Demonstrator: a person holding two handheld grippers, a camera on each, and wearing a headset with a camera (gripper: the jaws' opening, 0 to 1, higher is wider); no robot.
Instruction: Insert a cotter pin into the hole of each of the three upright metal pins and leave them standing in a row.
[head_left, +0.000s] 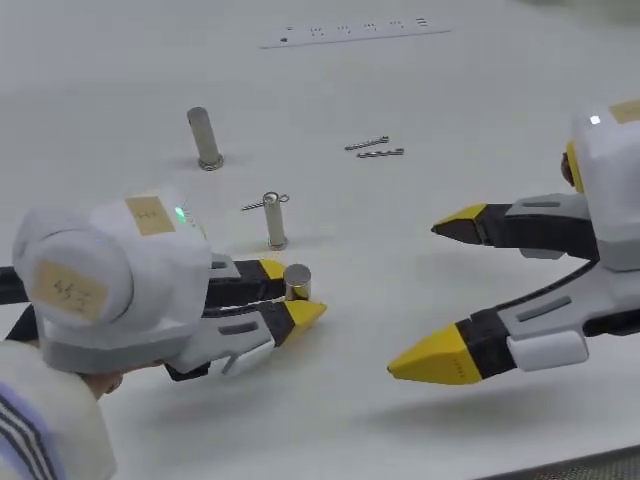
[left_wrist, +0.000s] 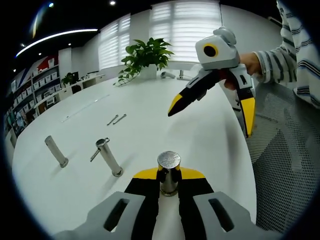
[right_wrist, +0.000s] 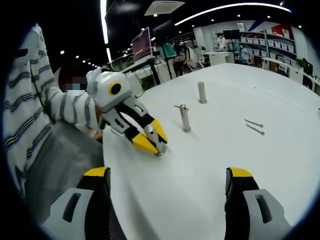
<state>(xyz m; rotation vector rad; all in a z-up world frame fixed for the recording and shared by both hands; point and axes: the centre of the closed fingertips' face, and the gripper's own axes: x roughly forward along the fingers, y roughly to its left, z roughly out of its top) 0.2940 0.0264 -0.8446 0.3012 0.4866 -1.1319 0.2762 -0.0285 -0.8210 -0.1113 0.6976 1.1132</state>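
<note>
Metal pin (head_left: 297, 277) in L gripper (head_left: 296, 292)

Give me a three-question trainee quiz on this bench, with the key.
1. True or false: the right tongs are shut.
2. How many upright metal pins already carry a cotter pin? A none, B one, C three.
3. Fill in: the left tongs are shut on the ___ metal pin.
Key:
1. False; they are open and hold nothing.
2. B. The middle metal pin has a cotter pin through it, the far metal pin is bare, and two loose cotter pins lie beyond.
3. The nearest metal pin.
</note>
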